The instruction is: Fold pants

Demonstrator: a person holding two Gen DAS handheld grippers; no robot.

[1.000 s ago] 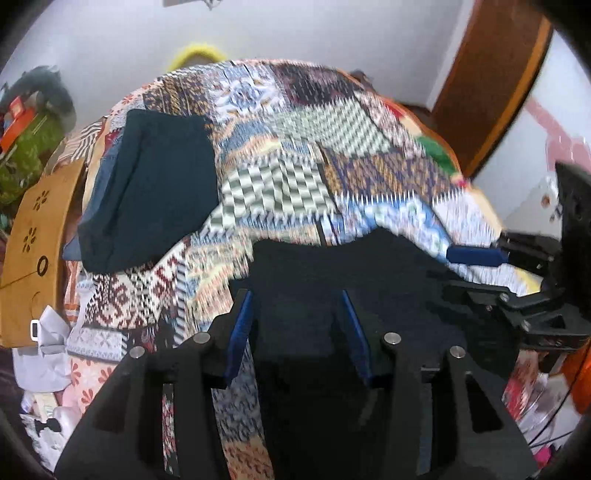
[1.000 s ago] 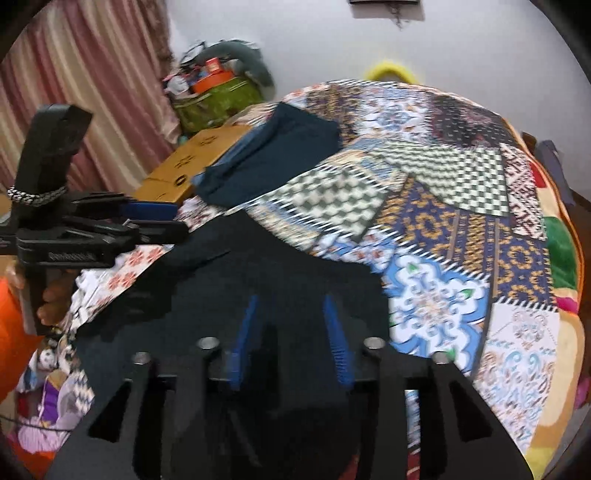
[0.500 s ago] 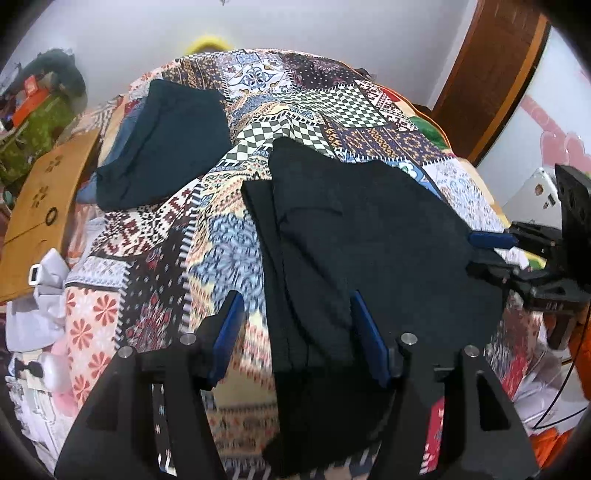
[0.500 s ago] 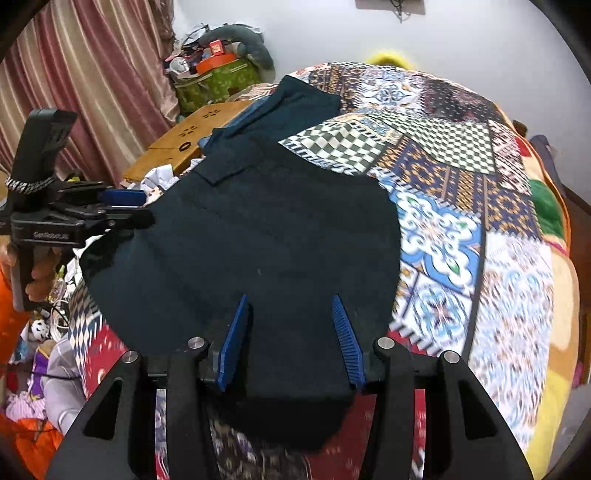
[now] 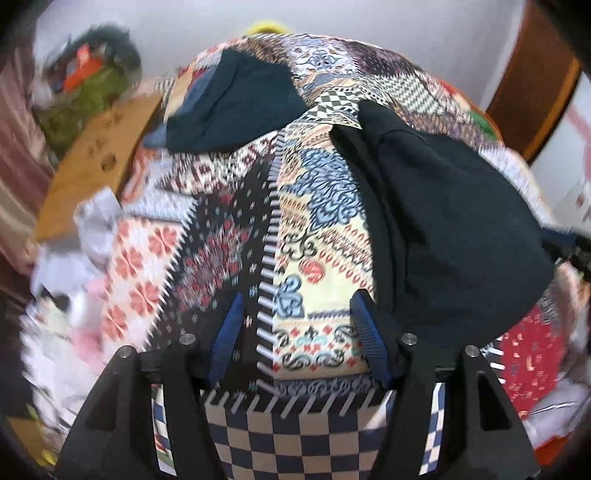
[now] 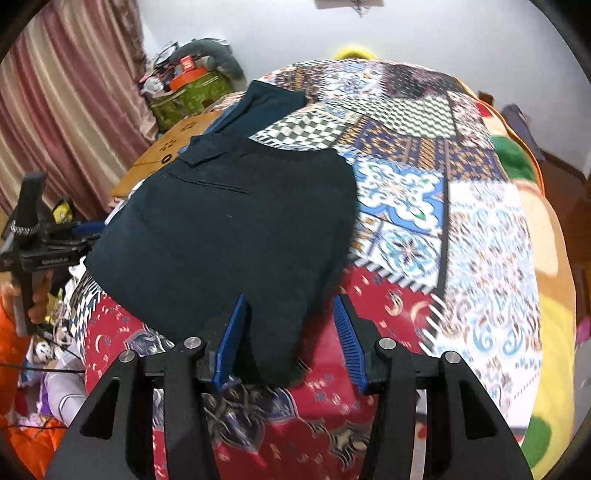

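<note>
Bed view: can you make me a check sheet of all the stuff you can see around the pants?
Surface: patchwork quilt covers the bed.
Job's things: black pants lie spread on the quilt; a second dark garment lies folded further back.
Clutter: white cloths and small bits beside the bed, too blurred to name.
Grippers: left tool open, only quilt between its jaws; right tool jaws opening, the pants' near edge between them, not pinched.
Cables: thin dark cable low beside the bed.
Surroundings: striped curtain, wooden board, green box, white wall.
</note>
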